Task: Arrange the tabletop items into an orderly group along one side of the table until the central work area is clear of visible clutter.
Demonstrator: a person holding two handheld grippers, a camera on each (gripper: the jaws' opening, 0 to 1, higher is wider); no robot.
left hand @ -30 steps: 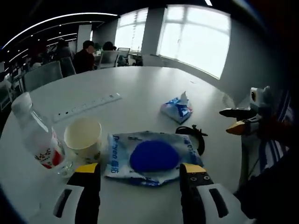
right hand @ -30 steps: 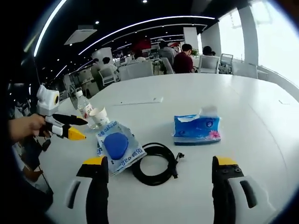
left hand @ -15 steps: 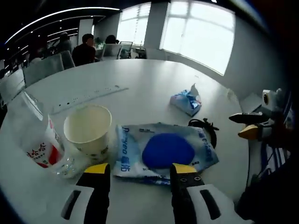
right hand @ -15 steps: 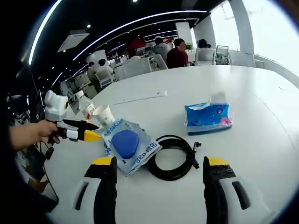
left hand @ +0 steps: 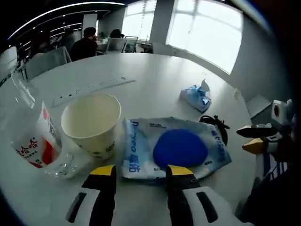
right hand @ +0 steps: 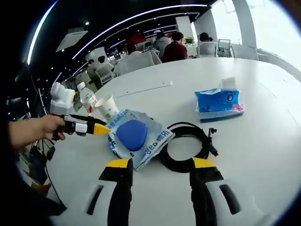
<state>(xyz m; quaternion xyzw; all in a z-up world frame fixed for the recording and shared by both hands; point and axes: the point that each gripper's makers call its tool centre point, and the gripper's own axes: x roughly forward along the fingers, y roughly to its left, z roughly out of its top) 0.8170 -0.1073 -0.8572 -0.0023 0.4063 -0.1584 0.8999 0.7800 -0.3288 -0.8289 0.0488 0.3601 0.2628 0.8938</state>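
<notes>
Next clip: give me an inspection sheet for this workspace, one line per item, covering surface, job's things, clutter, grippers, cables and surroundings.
Surface: large white round table, bare at the far side.
Job's things: white paper cup beside clear plastic water bottle with red label; flat wet-wipes pack with round blue lid next to the cup; blue tissue pack lying apart.
Clutter: long white power strip beyond the cup.
Grippers: left gripper open, jaws at the near edge of the wipes pack, a person's hand holding it; right gripper open above the table, near the cable.
Cables: coiled black cable touching the wipes pack.
Surroundings: office with chairs, seated people, large windows.
</notes>
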